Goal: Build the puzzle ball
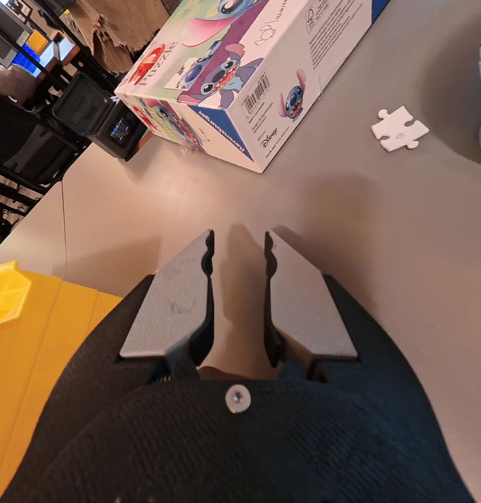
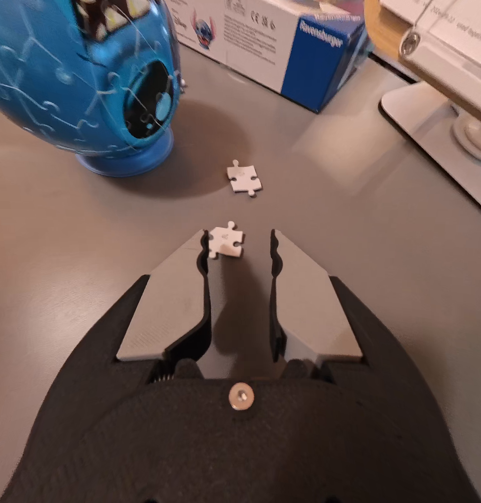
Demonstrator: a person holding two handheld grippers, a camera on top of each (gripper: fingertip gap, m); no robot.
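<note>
The blue puzzle ball point(image 2: 70, 89) stands on its blue round base point(image 2: 130, 160) at the upper left of the right wrist view, mostly assembled. Two white face-down puzzle pieces lie on the grey table: one point(image 2: 244, 178) near the ball's base, one point(image 2: 227, 241) right at my right gripper's left fingertip. My right gripper point(image 2: 239, 239) is open and empty, low over the table, with the nearer piece between its tips. My left gripper point(image 1: 239, 239) is open and empty over bare table. A white piece point(image 1: 398, 132) lies far right ahead of it.
The puzzle's cardboard box point(image 1: 234, 81) lies on the table ahead of the left gripper and shows in the right wrist view point(image 2: 274, 49) behind the ball. A yellow bin point(image 1: 29, 340) is at the left. A white monitor stand point(image 2: 438, 109) sits at the right. The table edge point(image 1: 43, 196) runs at left. The gap from one gripper's tips to the other's is roughly 35 cm.
</note>
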